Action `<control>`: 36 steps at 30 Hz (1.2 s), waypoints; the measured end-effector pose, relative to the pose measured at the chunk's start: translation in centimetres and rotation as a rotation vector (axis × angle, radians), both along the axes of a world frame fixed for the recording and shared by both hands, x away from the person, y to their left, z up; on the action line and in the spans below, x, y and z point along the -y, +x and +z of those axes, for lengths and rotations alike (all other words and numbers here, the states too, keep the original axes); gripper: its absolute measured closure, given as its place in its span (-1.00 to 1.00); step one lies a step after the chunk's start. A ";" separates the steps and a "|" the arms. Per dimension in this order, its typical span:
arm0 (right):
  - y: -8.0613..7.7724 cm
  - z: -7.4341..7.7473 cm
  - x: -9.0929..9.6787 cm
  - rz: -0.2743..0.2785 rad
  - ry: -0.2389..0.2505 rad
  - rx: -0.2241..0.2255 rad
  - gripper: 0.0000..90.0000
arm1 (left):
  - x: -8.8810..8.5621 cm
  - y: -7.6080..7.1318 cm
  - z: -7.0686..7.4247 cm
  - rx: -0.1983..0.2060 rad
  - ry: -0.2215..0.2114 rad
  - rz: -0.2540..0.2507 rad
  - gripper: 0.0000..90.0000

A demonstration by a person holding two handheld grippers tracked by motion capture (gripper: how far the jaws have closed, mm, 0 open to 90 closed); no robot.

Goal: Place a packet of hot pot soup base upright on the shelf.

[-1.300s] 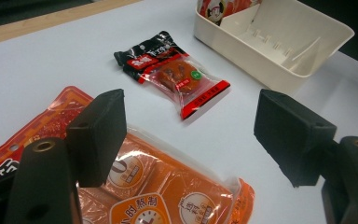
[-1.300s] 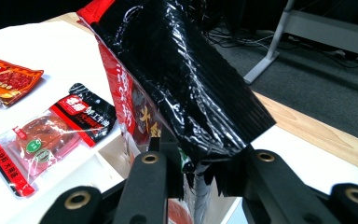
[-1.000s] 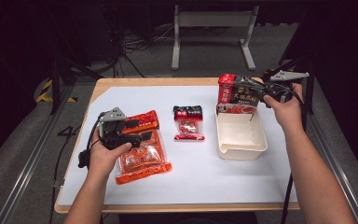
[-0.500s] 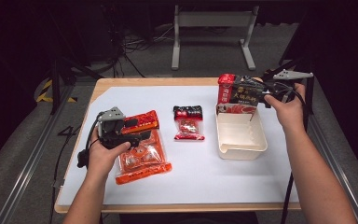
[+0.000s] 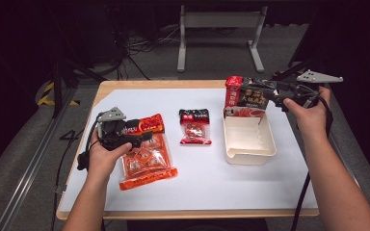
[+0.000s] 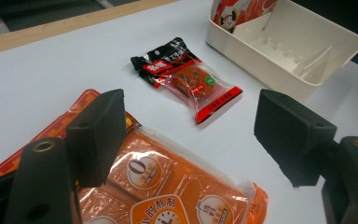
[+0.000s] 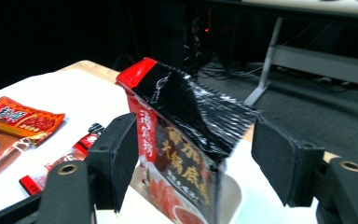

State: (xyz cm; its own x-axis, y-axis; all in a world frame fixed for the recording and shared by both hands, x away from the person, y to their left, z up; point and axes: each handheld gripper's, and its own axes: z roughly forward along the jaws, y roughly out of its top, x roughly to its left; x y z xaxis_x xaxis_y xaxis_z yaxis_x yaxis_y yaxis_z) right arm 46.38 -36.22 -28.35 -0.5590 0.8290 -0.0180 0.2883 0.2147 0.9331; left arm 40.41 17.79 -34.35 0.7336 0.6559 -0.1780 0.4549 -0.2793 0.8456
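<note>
My right tongs point(image 7: 193, 158) are open wide, jaws just been opening, w/ the black-and-red pouch point(image 7: 186, 140) standing between them but the pads not pressing it. The pouch sits upright at the far end of the cream bin point(image 5: 248, 139), leaning on its end wall, crumpled at the top. My left tongs point(image 6: 191, 135) are open too, holding nothing, hovering over the orange pack point(image 6: 168, 186), which lies flat on the surface point(image 5: 212, 178) at the left. The small red packet point(image 5: 195, 126) lies between the orange pack and the bin, apart from both.

Risks as I judge them:
- Pouch is tall, thin, only propped on the wall. Now it's let go it could tip fwd into the bin or flop out over the far rim, esp. if a pad snags the crumpled foil as I pull back. Fix: back straight off, jaws kept wide.
- Bin looks light; a nudge from my right hand point(image 5: 308, 113) could slide it toward the surface edge.
- Left side: orange pack is flat and slick, so closing from above may just skid off the film or pinch one corner, and the pack droops or drops when lifted.
- Reaching across could sweep the small red packet out of place.
</note>
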 end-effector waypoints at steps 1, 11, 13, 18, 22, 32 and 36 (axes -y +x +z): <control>-0.3 0.2 0.2 0.000 0.000 0.007 -0.29 | 0.0 0.0 0.0 0.002 0.000 0.008 -0.42; -3.3 2.0 -0.1 0.057 -0.019 0.059 -0.36 | -0.7 0.3 0.0 0.007 0.001 0.025 -0.42; -4.0 2.3 -0.5 0.084 -0.029 0.055 -0.38 | -0.9 0.3 0.0 0.005 0.001 0.029 -0.42; -5.6 2.4 -1.7 0.152 -0.062 0.025 -0.40 | -1.5 0.4 0.1 0.010 -0.002 0.042 -0.42; -7.0 2.1 -2.7 0.174 -0.071 0.003 -0.40 | -1.9 0.4 0.1 0.006 -0.008 0.049 -0.42; -9.3 1.0 -4.2 0.228 -0.028 0.020 -0.41 | -2.9 0.6 0.0 0.018 0.002 0.088 -0.40; -9.9 0.6 -4.8 0.253 -0.005 0.031 -0.41 | -3.3 0.8 -0.1 0.039 0.011 0.112 -0.37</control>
